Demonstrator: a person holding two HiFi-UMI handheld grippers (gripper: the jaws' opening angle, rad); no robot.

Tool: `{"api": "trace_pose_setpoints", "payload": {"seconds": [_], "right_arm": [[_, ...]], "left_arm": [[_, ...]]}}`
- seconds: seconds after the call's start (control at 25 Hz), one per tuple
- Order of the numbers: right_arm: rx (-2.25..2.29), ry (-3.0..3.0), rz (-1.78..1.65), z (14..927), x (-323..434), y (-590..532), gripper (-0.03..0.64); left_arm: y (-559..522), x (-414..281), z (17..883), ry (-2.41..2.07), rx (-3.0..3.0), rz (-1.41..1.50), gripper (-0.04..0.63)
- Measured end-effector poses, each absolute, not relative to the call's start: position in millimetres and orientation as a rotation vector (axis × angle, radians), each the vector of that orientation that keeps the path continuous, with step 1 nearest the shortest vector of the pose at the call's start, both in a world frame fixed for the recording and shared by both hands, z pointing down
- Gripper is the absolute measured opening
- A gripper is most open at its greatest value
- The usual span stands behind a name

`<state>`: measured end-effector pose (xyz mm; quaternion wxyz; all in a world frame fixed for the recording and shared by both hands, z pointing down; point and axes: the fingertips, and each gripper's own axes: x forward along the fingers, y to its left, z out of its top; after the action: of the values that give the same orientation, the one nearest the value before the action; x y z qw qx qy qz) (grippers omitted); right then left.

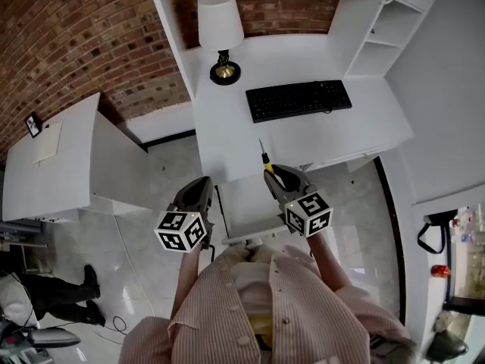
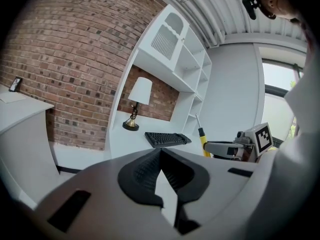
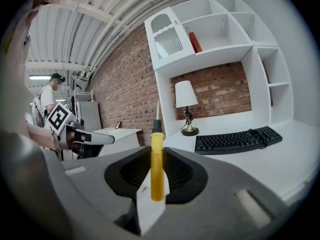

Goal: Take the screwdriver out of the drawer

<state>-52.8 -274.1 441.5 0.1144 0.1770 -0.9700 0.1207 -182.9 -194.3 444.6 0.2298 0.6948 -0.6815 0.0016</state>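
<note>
My right gripper (image 1: 271, 174) pinches the yellow-handled screwdriver (image 3: 157, 159) by its handle, with the metal shaft pointing up. It is held over the back of the open white drawer (image 1: 244, 207), at the front edge of the desk (image 1: 227, 127) and short of the black keyboard (image 1: 298, 100). My left gripper (image 2: 160, 151) hangs near the drawer's left side, its jaws pressed together at the tips with nothing between them.
</note>
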Motion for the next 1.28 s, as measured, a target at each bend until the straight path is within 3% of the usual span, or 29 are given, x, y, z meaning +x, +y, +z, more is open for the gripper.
{"api": "trace_pose_setpoints", "payload": {"seconds": [1.28], "right_arm": [[0.948,-3.031,0.324,356.2,-4.9,-331.7,0.081]], "left_arm": [[-204.7,-220.0,351.8,-2.178,1.996,-0.042,0.000]]}}
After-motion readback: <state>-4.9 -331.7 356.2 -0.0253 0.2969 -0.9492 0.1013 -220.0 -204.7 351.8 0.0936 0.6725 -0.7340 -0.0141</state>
